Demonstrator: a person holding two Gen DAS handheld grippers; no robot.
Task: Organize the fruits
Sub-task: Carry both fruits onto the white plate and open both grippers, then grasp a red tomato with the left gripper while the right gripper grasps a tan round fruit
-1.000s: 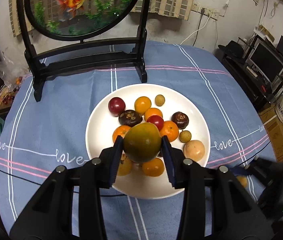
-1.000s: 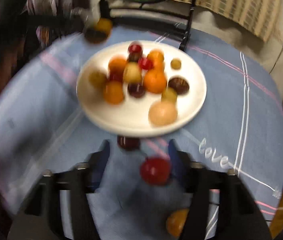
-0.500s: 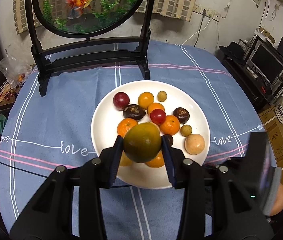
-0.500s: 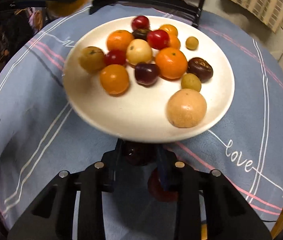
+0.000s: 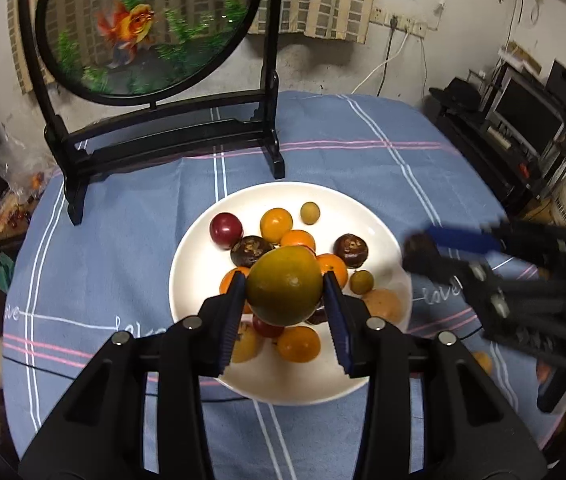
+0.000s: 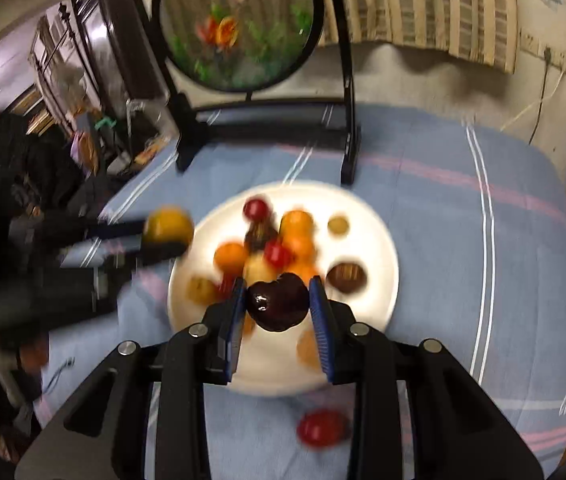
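My left gripper (image 5: 285, 304) is shut on a large green-orange citrus fruit (image 5: 284, 285) and holds it above the white plate (image 5: 199, 256). The plate holds several oranges, dark mangosteens, a red plum (image 5: 225, 229) and small green fruits. My right gripper (image 6: 276, 309) is shut on a dark purple mangosteen (image 6: 277, 306) and holds it above the near part of the plate (image 6: 379, 240). The right gripper shows blurred at the right of the left wrist view (image 5: 435, 252). The left gripper with its fruit shows at the left of the right wrist view (image 6: 163, 236).
A red fruit (image 6: 320, 427) lies on the blue striped tablecloth (image 6: 463, 264) near the plate's front edge. A round goldfish screen on a black stand (image 5: 155, 136) stands behind the plate. Loose orange fruits (image 5: 483, 362) lie at the table's right. Shelves and electronics (image 5: 523, 120) stand beyond the table.
My right gripper has closed on the dark mangosteen that lay by the plate's edge and lifted it above the plate. My left gripper still holds the citrus, drawn back and higher.
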